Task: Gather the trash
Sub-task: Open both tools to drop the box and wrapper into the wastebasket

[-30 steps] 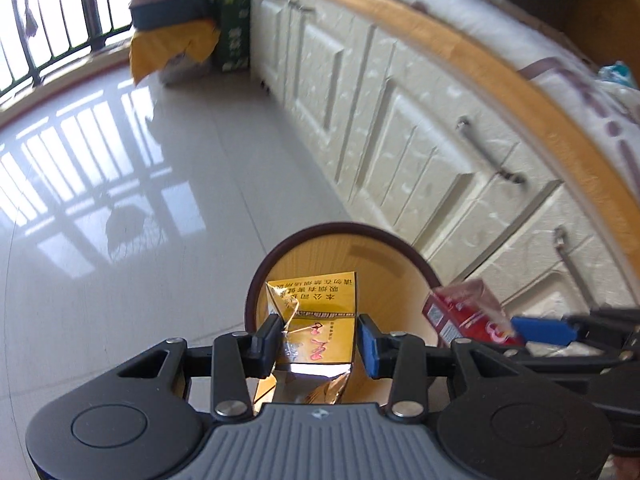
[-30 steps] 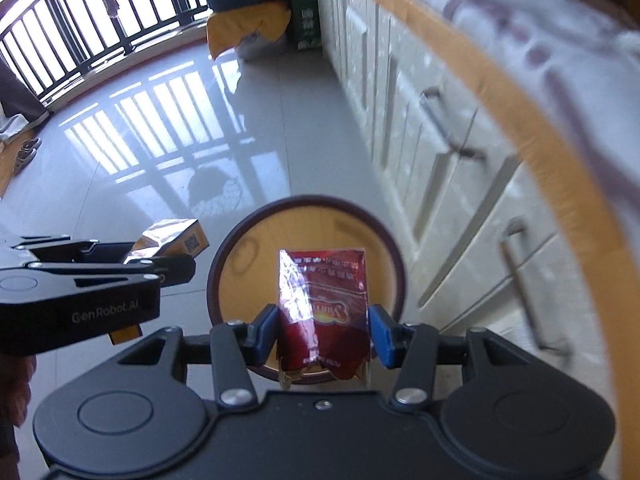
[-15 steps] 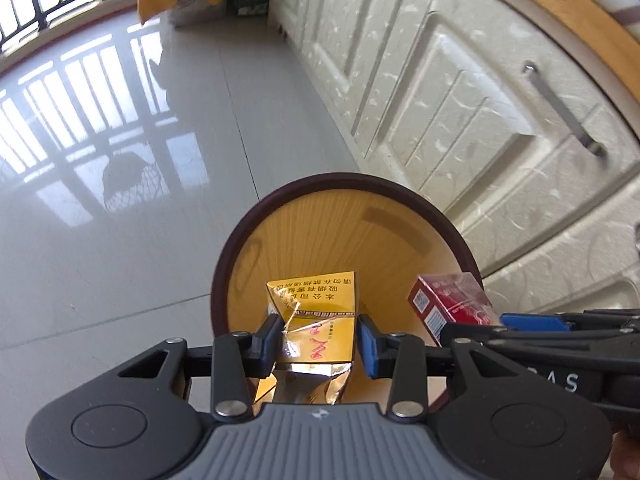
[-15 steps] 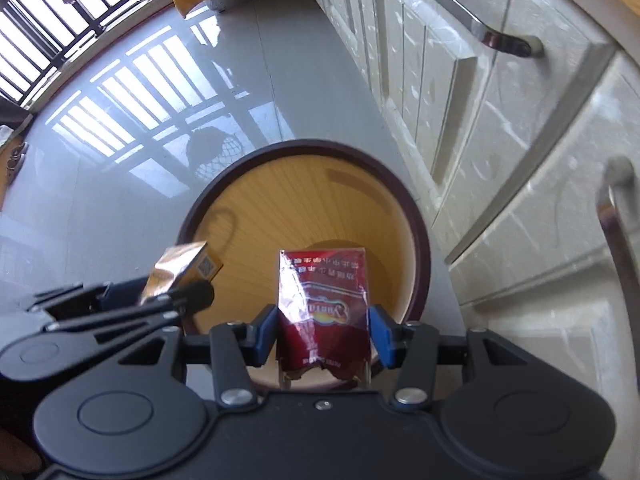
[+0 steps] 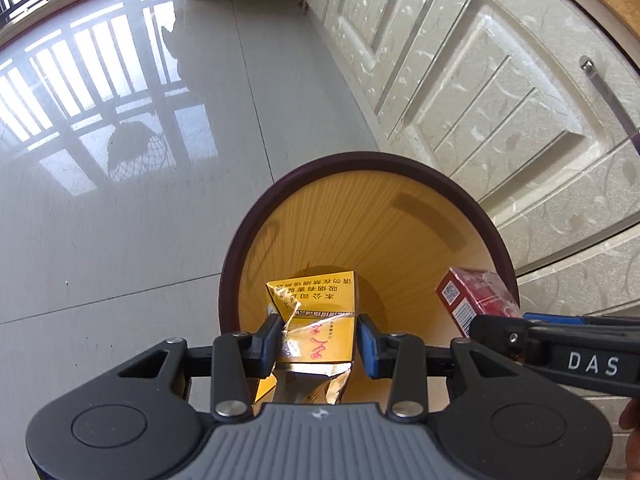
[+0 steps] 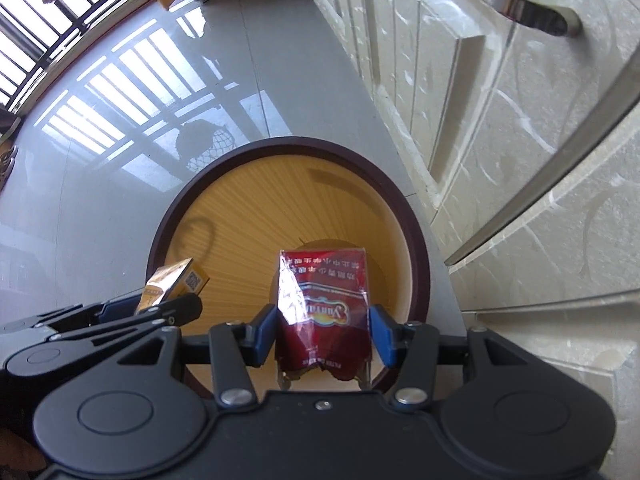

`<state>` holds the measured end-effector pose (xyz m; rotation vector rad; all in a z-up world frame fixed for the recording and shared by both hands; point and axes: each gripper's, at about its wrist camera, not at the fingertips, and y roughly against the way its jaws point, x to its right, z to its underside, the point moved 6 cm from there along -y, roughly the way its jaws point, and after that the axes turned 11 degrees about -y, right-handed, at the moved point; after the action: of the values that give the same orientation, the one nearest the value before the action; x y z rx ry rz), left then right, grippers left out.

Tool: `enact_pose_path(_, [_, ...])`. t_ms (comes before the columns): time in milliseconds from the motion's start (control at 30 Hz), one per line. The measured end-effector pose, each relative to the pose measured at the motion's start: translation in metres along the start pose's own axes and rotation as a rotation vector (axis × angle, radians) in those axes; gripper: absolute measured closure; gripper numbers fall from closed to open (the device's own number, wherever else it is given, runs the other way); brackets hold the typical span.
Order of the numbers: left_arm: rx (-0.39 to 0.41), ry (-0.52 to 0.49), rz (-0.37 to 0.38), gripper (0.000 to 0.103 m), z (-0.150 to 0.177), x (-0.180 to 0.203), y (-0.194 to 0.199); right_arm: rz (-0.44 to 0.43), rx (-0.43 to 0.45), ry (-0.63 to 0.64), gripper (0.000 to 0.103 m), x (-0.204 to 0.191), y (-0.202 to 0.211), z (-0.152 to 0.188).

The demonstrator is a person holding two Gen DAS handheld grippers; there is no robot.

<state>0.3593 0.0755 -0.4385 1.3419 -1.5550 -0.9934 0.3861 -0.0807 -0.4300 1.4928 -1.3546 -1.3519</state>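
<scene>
Both tongs [image 5: 318, 338] [image 6: 323, 330] lowered, packs [image 5: 320, 320] clamped over bin [image 5: 472, 204].

"DAS" on right gripper [image 5: 498, 330], Chinese print on yellow pack [image 5: 316, 320]

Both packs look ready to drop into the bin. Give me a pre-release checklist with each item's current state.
1. Left gripper clamps the yellow pack: ok.
2. Right gripper clamps the red pack: ok.
3. Yellow pack over the bin opening: ok.
4. Red pack over the opening: ok, though nearer the rim in the left wrist view.
5. Bin bottom free of obstruction: cannot tell, packs hide it.
6. Grippers clear of each other: ok.
</scene>
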Motion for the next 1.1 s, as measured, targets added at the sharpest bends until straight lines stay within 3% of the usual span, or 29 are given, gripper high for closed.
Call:
enact_pose_path(300, [0.003,-0.004,0.005,0.061,-0.004,-0.003,-0.003,-0.002,0.017,-0.002,0.049,0.0,0.002,-0.001])
enact_pose_path(367, [0.004,-0.007,0.012,0.059,-0.005,-0.003,-0.005,-0.009,0.013,-0.003,0.042,0.0,0.002,0.0])
enact_pose_path(500, [0.006,-0.013,0.003,0.046,-0.004,-0.005,-0.005,-0.006,0.003,0.022,0.036,-0.001,-0.001,0.004])
enact_pose_path(733, [0.004,0.009,-0.007,0.045,0.002,-0.014,0.005,0.015,-0.007,0.087,0.034,-0.002,0.0,0.01])
enact_pose_path(867, [-0.005,0.01,-0.02,0.045,0.008,-0.017,0.014,0.029,0.002,0.121,0.028,-0.002,0.006,0.016])
enact_pose_path(1100, [-0.016,0.016,-0.043,0.03,0.023,-0.024,0.036,0.009,0.025,0.105,0.017,-0.001,0.023,0.025])
